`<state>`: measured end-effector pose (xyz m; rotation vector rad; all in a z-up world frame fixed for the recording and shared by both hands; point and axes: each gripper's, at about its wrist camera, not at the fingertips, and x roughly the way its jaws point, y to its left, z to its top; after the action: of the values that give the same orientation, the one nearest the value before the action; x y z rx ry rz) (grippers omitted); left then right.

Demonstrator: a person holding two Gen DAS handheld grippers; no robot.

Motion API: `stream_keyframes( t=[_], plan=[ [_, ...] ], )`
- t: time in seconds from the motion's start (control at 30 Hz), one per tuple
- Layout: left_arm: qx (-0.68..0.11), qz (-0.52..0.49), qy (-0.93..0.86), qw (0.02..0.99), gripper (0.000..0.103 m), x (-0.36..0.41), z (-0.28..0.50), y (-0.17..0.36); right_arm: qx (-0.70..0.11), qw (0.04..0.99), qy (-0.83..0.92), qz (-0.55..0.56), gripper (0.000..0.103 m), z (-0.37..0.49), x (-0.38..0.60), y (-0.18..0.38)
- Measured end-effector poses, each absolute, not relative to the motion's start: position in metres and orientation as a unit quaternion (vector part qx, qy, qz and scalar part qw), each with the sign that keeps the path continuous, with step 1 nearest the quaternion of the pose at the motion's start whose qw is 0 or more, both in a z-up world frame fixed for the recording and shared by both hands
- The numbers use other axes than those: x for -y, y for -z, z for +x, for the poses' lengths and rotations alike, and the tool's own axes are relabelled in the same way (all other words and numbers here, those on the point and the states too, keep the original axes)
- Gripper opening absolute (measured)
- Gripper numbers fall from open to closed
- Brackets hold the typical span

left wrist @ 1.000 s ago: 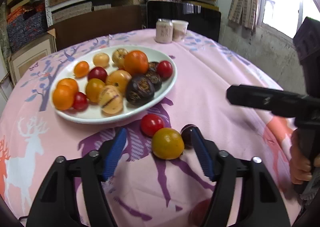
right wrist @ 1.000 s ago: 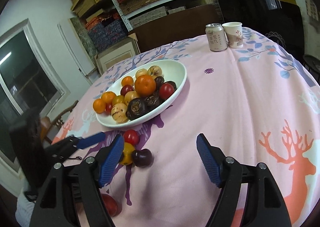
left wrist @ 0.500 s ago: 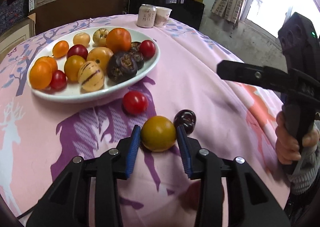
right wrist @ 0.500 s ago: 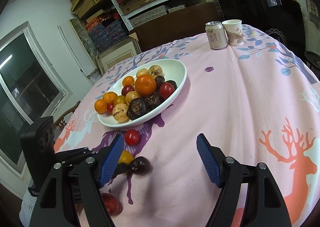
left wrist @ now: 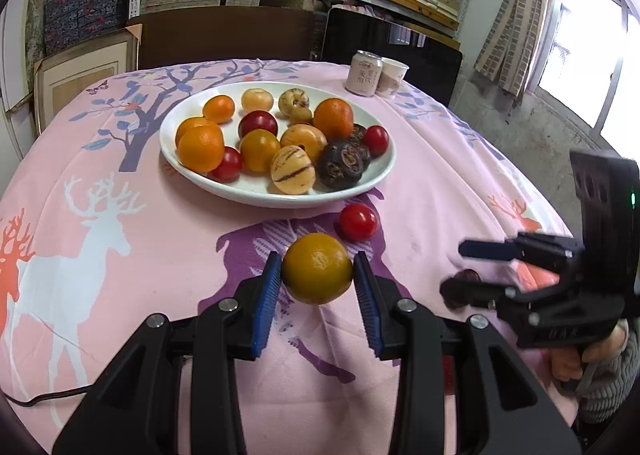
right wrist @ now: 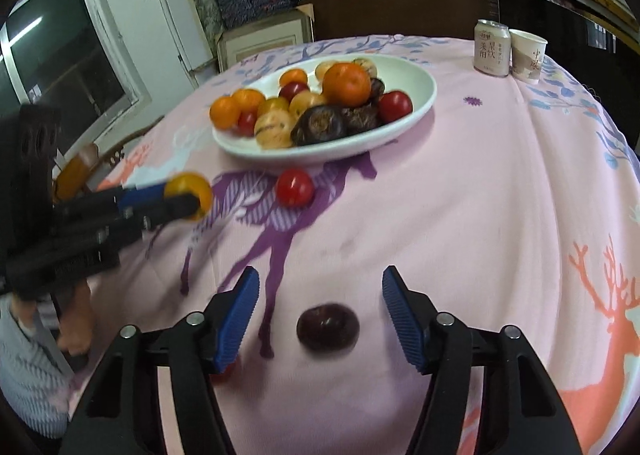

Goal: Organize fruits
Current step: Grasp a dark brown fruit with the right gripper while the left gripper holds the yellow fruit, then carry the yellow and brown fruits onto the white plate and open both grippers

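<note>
My left gripper point(left wrist: 318, 269) is shut on a yellow-orange fruit point(left wrist: 318, 267) and holds it above the pink cloth; it also shows in the right wrist view point(right wrist: 188, 191). A white plate point(left wrist: 360, 191) with several fruits sits beyond it. A red tomato point(left wrist: 359, 221) lies on the cloth just in front of the plate. My right gripper point(right wrist: 320, 303) is open, low over the cloth, its fingers either side of a dark purple fruit point(right wrist: 327, 326) that lies there. The right gripper shows at the right in the left wrist view point(left wrist: 480, 267).
A drink can point(left wrist: 363, 73) and a paper cup point(left wrist: 393, 77) stand at the table's far edge. Another red fruit point(right wrist: 224, 371) lies partly hidden under my right gripper's left finger. Shelves and boxes stand behind the table.
My left gripper closed on the yellow-orange fruit and lifted it off the cloth. My right gripper moved down and in over the dark purple fruit.
</note>
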<state>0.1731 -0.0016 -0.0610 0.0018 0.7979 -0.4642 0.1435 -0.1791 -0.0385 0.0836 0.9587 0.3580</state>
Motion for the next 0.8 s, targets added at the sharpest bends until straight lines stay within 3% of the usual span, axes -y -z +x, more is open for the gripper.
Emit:
stream_keyframes(
  t=[0.03, 0.07, 0.1, 0.47, 0.8],
  plan=[
    [-0.385, 0.004, 0.223, 0.896, 0.036, 0.002, 0.173, 0.061, -0.465, 0.869, -0.167, 0.033, 0.056, 0.142, 0.178, 0.042],
    [-0.386, 0.011, 0.219, 0.896, 0.036, 0.003, 0.173, 0.062, -0.471, 0.866, -0.164, 0.029, 0.04, 0.143, 0.177, 0.045],
    [-0.387, 0.013, 0.217, 0.896, 0.036, 0.004, 0.173, 0.063, -0.473, 0.866, -0.159, 0.023, 0.031, 0.144, 0.176, 0.047],
    [-0.363, 0.023, 0.198, 0.91, 0.036, 0.006, 0.192, 0.04, -0.448, 0.877, -0.167, 0.048, 0.03, 0.15, 0.184, 0.024],
    [-0.354, 0.019, 0.167, 0.92, 0.036, 0.004, 0.279, 0.012, -0.409, 0.897, -0.147, 0.078, 0.03, 0.249, 0.185, -0.025]
  ],
)
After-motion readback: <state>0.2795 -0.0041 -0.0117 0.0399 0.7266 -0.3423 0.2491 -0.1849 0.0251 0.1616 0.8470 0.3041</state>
